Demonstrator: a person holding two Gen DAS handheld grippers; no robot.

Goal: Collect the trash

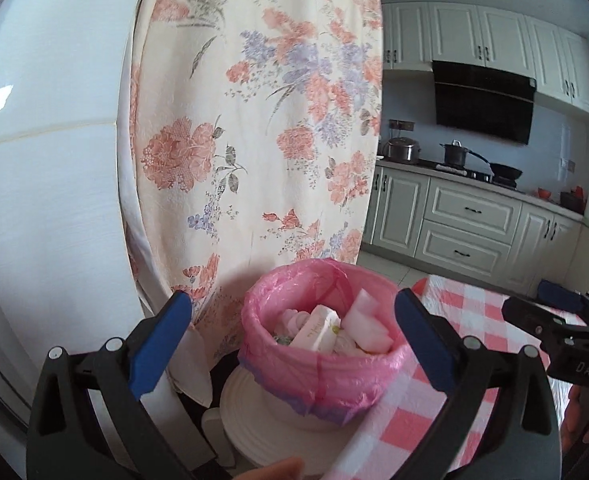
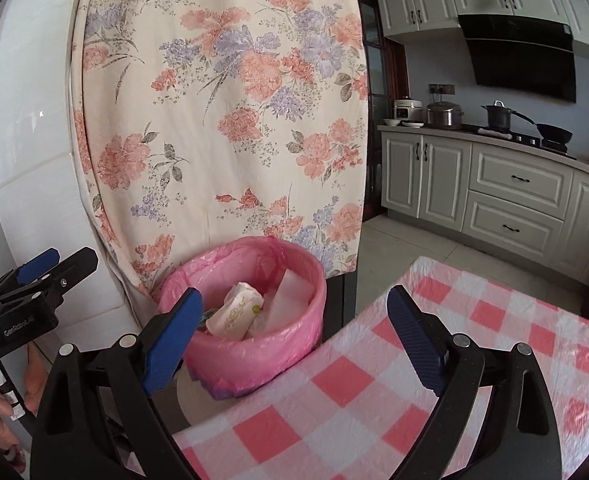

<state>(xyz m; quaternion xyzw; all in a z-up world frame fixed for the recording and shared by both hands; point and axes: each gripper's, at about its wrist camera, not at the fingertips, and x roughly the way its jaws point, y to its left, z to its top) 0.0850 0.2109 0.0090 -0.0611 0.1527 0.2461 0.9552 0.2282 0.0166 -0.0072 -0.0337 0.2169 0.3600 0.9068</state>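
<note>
A small bin lined with a pink bag stands off the table's left edge, on a white round base. It also shows in the right wrist view. Inside lie a pale wrapped packet, white foam pieces and crumpled tissue. My left gripper is open and empty, held just before the bin. My right gripper is open and empty, above the table edge beside the bin. The right gripper shows at the right of the left wrist view; the left one shows at the left of the right wrist view.
A table with a pink-and-white checked cloth lies to the right of the bin. A floral cloth hangs behind the bin, beside a white appliance. Kitchen cabinets and a stove with pots stand at the far right.
</note>
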